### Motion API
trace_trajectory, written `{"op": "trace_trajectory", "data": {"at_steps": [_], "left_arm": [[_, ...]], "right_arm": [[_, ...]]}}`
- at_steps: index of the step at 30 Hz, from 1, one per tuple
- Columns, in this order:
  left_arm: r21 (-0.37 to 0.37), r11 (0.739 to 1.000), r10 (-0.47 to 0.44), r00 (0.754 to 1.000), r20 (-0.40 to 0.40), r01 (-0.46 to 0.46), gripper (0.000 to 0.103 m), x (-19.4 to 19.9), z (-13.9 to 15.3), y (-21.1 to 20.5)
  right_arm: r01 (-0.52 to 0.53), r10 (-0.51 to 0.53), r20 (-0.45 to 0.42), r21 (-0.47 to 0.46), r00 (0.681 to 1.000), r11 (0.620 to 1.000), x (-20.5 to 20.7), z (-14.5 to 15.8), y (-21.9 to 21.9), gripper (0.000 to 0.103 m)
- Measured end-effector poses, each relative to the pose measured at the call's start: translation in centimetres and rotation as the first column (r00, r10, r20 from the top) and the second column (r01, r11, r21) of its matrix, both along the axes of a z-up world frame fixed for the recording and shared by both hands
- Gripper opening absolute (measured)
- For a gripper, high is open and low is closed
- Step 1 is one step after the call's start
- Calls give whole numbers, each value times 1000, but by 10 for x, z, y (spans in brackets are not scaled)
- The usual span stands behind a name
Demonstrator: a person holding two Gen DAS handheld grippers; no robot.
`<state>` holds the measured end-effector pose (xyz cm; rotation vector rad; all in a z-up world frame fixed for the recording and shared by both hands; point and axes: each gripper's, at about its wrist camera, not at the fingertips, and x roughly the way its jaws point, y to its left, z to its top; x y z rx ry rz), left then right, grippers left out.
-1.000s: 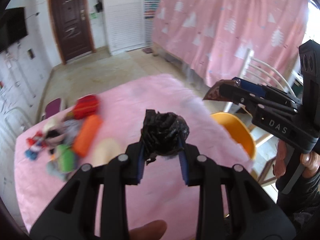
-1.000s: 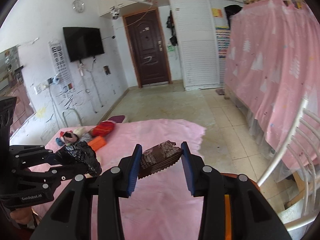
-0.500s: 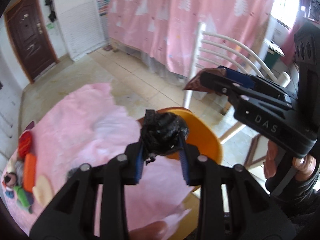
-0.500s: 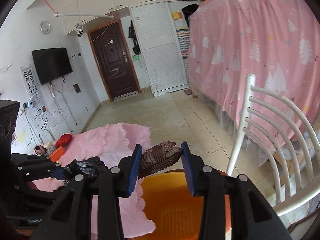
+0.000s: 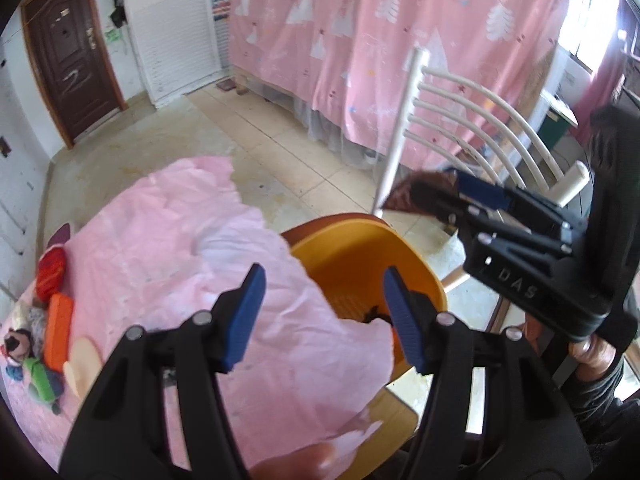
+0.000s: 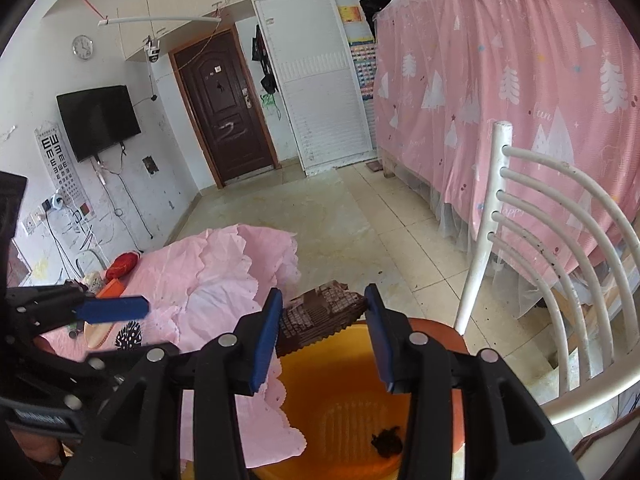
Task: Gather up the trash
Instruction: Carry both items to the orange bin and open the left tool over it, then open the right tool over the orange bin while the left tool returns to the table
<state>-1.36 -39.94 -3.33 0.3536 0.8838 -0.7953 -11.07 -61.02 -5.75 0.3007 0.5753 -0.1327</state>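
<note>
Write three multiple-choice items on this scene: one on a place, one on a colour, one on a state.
1. The black trash wad lies: A in the orange bin; B on the pink cloth; C on the chair.
2. The wrapper is: A green; B brown; C white.
3. The left gripper is: A shut on the wrapper; B shut on cloth; C open, empty.
Key: 1 A, it sits on the bin's floor; 2 B, it shows brown; 3 C, its jaws have just been opening, nothing between them.
</note>
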Motion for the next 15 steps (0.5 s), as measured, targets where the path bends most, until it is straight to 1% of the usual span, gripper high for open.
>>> {"op": "trace_trajectory", "data": {"at_steps": [2, 4, 6, 10, 15], "left_arm": [[-17, 1000, 24, 1000, 7, -24, 61, 3, 5, 12], [-29, 998, 50, 999, 14, -49, 62, 6, 10, 24], [-42, 996, 82, 996, 17, -81, 62, 12, 14, 38], [-72, 987, 148, 989, 15, -146, 63, 25, 22, 68], [-105, 968, 231, 973, 11, -229, 63, 41, 30, 114]], "right_arm": [[11, -12, -11, -11, 1000, 1000, 4, 0, 4, 41], [29, -29, -14, -26, 999, 999, 6, 2, 8, 53], [42, -42, -13, -27, 999, 999, 9, 5, 11, 58], [35, -36, -10, -32, 999, 999, 18, 12, 24, 59], [-31, 30, -7, -70, 1000, 997, 38, 25, 64, 59]]}}
